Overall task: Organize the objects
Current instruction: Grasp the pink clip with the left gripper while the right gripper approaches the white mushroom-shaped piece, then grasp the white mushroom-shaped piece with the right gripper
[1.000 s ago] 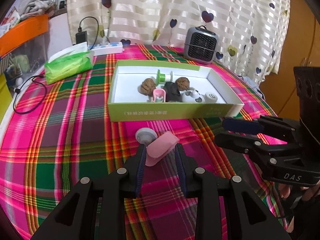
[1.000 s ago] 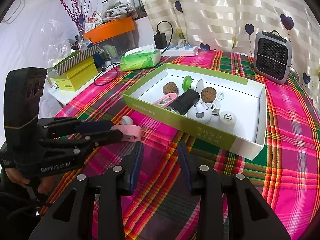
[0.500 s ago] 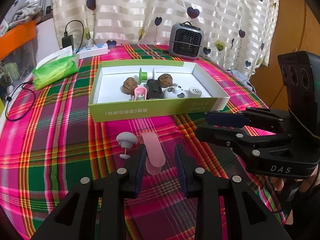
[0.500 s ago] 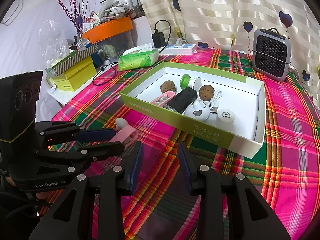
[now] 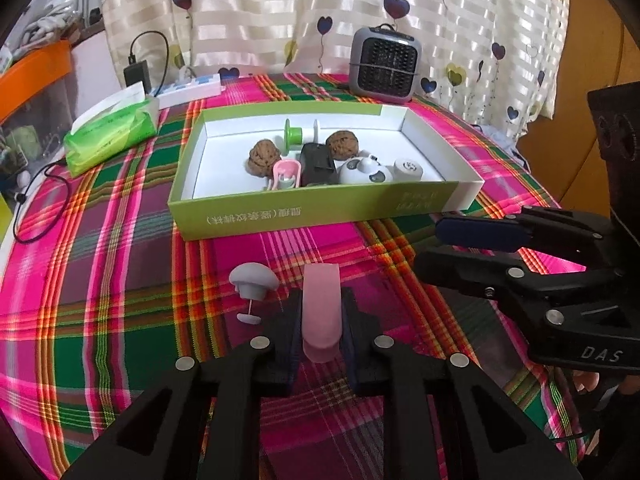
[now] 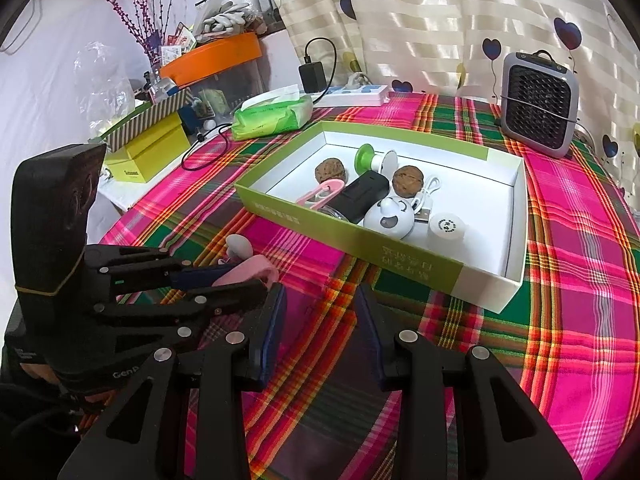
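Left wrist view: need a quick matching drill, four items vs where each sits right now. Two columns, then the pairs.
Items:
1. pink clip
2. grey mushroom-shaped piece
3. green tissue pack
4. walnuts

Places:
A. inside the green box
B. between the left tongs
C. on the tablecloth, just left of the tongs
D. far left, beside the power strip

Pairs: 1-B, 2-C, 3-D, 4-A
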Tool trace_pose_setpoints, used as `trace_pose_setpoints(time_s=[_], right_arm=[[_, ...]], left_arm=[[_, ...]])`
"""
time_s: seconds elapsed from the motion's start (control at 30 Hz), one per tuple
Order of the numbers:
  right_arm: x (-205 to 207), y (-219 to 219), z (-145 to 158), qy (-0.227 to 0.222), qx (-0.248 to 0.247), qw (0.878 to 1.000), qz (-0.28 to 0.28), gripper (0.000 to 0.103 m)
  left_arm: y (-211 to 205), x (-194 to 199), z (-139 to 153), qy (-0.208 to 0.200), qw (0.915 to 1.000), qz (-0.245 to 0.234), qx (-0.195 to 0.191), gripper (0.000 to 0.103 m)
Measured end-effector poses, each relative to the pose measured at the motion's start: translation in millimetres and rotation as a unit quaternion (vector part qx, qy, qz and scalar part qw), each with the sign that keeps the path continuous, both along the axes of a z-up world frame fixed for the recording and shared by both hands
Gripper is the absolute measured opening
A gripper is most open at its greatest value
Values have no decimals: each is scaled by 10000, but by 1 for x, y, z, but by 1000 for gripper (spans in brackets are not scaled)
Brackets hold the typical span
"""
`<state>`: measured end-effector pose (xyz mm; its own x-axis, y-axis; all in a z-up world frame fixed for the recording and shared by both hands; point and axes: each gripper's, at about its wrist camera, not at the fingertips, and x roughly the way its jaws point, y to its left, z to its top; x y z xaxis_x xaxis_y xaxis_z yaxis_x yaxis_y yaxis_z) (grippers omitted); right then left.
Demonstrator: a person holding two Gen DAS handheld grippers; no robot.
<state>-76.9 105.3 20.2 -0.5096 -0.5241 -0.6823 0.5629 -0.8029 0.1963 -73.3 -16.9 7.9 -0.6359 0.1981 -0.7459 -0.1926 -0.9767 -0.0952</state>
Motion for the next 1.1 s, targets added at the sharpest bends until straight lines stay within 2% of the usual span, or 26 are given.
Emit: trace_pose_setpoints(time_s=[0.17,0.47,1.1], right_arm=[[0,-1,0,-7,10,10000,-2,37],[0,-23,-2,-88,92,9996,246,37],[-20,-84,-11,-356,155,9971,652,37]], left_arm=[[-6,7,8,169,9998,45,99,16],[-35,15,22,410,9981,411,217,16],[-83,15,13,386,9948,866,362,16]])
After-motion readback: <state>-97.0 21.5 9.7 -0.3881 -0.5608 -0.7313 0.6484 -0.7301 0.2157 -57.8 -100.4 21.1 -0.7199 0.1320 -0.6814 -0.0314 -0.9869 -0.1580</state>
